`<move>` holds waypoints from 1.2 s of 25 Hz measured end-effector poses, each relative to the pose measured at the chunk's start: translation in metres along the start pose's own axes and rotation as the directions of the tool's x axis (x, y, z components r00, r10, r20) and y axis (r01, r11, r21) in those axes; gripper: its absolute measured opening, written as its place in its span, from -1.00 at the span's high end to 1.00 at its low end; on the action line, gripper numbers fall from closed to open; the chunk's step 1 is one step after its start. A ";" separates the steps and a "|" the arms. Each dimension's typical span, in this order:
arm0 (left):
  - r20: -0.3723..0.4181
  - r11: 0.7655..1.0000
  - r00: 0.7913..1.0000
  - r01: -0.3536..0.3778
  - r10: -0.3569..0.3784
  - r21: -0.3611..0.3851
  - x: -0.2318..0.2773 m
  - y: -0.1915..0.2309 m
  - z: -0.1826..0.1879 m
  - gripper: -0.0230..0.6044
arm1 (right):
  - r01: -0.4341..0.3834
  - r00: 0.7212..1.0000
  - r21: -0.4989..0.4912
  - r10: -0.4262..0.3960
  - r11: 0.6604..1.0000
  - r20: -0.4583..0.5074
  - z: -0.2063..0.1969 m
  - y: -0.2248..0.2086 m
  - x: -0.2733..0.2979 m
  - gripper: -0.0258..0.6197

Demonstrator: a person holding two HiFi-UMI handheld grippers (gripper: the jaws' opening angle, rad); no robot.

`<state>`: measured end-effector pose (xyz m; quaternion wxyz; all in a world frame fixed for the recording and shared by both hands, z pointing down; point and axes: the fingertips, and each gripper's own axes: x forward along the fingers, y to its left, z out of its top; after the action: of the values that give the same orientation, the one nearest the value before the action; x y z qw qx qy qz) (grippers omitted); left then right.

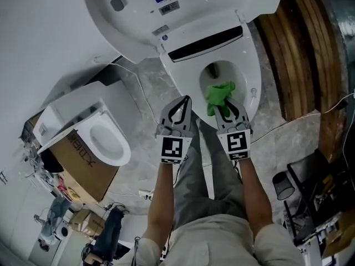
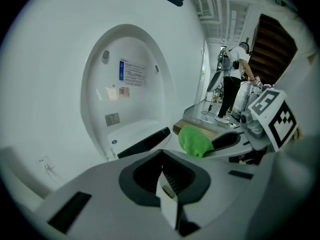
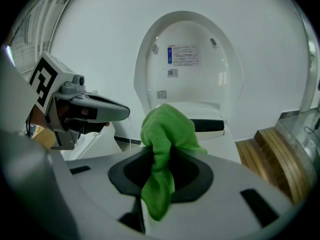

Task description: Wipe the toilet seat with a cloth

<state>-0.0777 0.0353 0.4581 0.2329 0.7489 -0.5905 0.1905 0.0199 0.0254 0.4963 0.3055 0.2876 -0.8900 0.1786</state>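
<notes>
Green is the one bright note: a crumpled green cloth (image 1: 220, 96) is pinched in the grey two-jaw right tool (image 1: 229, 110). Its jaws close on a fold of the cloth, and the rest bulges up past their tips and hides them. The bundle sits over the front of the bowl opening, inside the white oval toilet seat (image 1: 252, 65). Whether it touches the seat cannot be told, since the cloth and both tools cover that part of the rim. In the right gripper view the cloth (image 3: 165, 134) blocks the middle of the seat and the foot of the raised white toilet lid (image 3: 190, 59).

Just beside the right tool, the grey two-jaw left tool (image 1: 184, 101) holds nothing, its jaws together. The lid is cut off by the head view's top edge.

Well apart at left, a second white toilet (image 1: 105, 140) shows above a brown cardboard box (image 1: 83, 170), its base hidden. Stacked brown wooden boards (image 1: 299, 54) lie at right. A far-off person in dark trousers (image 2: 235, 84) is too small to make out.
</notes>
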 end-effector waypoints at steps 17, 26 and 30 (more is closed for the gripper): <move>-0.069 0.999 0.996 0.049 -0.049 -0.007 0.033 0.026 -0.073 0.89 | 0.009 0.997 0.023 -0.007 1.000 -0.081 -0.055 0.015 0.089 0.62; -0.087 0.996 0.992 0.087 -0.086 0.012 0.032 0.043 -0.091 0.89 | 0.010 0.991 0.041 -0.005 0.999 -0.134 -0.071 0.033 0.129 0.62; -0.099 0.995 0.990 0.099 -0.097 0.017 0.030 0.046 -0.099 0.89 | 0.020 0.986 0.054 -0.011 0.998 -0.166 -0.082 0.042 0.139 0.62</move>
<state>-0.1169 0.0593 0.5616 0.2625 0.7692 -0.5387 0.2219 -0.0601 0.0419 0.6420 0.3717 0.2871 -0.8539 0.2241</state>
